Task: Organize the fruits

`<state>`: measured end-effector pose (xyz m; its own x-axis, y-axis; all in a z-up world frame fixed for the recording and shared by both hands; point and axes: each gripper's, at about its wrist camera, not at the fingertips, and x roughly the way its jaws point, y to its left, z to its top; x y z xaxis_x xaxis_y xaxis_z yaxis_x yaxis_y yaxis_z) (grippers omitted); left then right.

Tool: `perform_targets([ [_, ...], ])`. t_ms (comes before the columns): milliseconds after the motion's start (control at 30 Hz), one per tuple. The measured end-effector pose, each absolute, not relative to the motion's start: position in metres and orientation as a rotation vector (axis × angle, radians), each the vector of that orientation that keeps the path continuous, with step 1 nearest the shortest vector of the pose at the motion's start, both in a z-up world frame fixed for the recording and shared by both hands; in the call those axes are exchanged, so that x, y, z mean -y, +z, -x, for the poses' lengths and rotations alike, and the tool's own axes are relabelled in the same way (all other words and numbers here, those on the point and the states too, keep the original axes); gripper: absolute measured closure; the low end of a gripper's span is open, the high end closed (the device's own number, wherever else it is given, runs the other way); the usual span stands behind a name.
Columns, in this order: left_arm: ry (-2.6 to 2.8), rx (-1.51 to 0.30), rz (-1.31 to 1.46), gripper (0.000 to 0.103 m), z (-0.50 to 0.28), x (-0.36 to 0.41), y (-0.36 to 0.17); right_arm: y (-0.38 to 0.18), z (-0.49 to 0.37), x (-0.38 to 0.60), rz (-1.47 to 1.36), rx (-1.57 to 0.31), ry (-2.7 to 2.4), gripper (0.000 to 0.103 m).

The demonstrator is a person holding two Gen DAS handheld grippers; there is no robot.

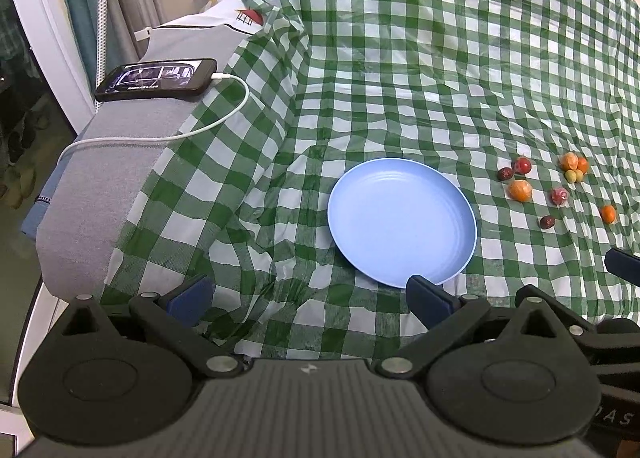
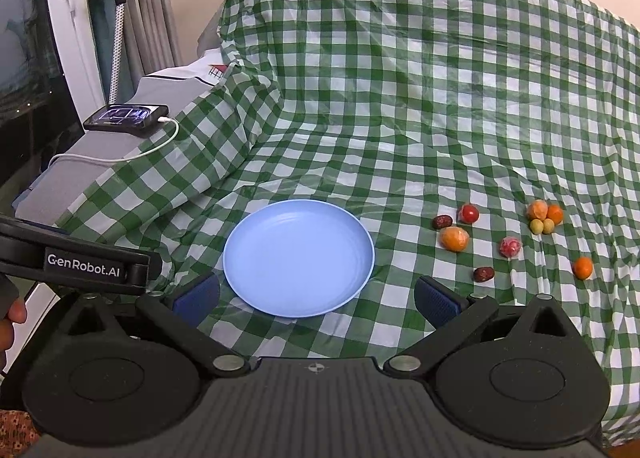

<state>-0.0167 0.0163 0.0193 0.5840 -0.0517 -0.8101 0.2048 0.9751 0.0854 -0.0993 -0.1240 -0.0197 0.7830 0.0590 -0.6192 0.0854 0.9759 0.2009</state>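
Left gripper (image 1: 308,296) was spread wide, nothing between its blue-padded fingers (image 1: 426,296), hanging low over the rumpled green-and-white checked plastic tablecloth (image 1: 400,58). Right gripper (image 2: 316,300) was likewise wide open and empty, blue pads (image 2: 436,302) apart, hovering just short of the near rim of the round pale-blue plastic plate (image 2: 298,258). The left gripper's black body showed at the left edge of the right wrist view, a fingertip of the person's hand (image 2: 16,314) beside it.

Plate held nothing. All the small fruits lay loose on the cloth to the right of the plate, apart from it: a dark red date (image 2: 442,222) touching or just beside a red cherry tomato (image 2: 468,214), a wrapped orange fruit (image 2: 455,239) below them, a pink-red wrapped fruit (image 2: 510,247), a second dark date (image 2: 483,274) nearest the right gripper, a lone small orange (image 2: 583,267) farther right, and a tight cluster of two oranges and two small yellow-green fruits (image 2: 544,218).

Judged step: start of the task, approach before the first pick; nothing sorted yet. Next move probably called for the right gripper to swing right, descend over the nearest date and close gently, since these round pieces could roll on the wrinkled cloth.

A black smartphone (image 1: 156,79) with a white charging cable (image 1: 224,114) sat on a grey padded ledge (image 1: 120,178) far left, well apart.
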Motion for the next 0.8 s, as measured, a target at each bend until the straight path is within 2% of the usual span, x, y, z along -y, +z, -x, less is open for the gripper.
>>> perform_targets([
  [800, -0.146, -0.951, -0.206, 0.000, 0.0152, -0.0152, 0.0131, -0.0226, 0.0978, 0.1266, -0.219, -0.676, -0.018, 0.000],
])
